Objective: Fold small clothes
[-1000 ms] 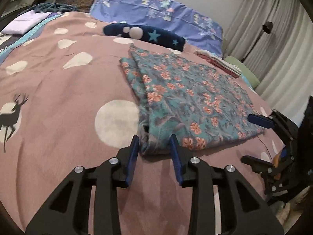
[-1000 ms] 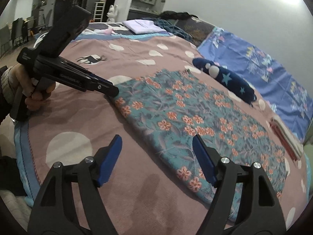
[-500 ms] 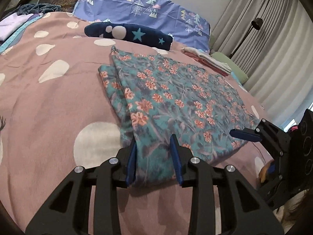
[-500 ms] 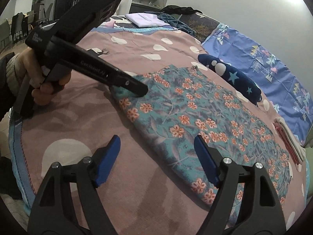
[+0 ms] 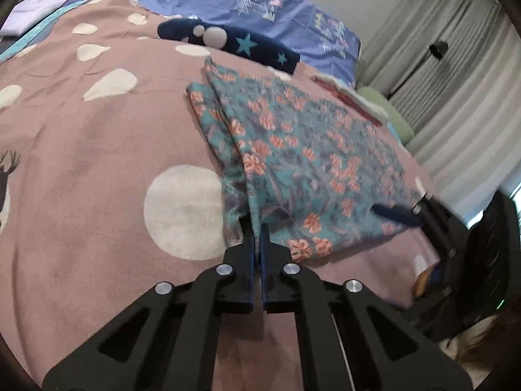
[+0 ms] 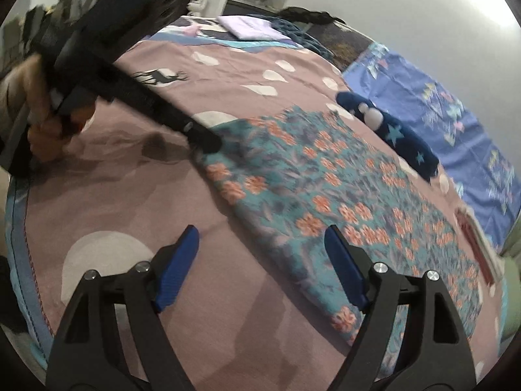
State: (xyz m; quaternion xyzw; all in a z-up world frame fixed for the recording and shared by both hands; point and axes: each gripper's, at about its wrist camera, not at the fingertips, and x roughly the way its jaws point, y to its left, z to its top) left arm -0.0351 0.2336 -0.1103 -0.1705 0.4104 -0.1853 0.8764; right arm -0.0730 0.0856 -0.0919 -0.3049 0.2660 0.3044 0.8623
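Note:
A teal floral garment (image 5: 302,163) lies folded flat on the pink bedspread (image 5: 81,163). My left gripper (image 5: 257,228) is shut on the garment's near left corner. In the right wrist view the same gripper (image 6: 208,141) pinches that corner of the garment (image 6: 325,189). My right gripper (image 6: 263,251) is open and empty, just above the garment's near edge; it also shows in the left wrist view (image 5: 394,213) at the near right corner.
A dark blue star-patterned item (image 5: 234,44) lies beyond the garment. A blue pillow (image 5: 260,3) is at the head of the bed. A folded stack (image 5: 355,97) sits at the right. Folded lavender cloth (image 6: 250,27) lies far off. Curtains (image 5: 456,81) hang at the right.
My left gripper has closed on the garment's near left corner. My right gripper has moved a little closer to the near edge and stays open.

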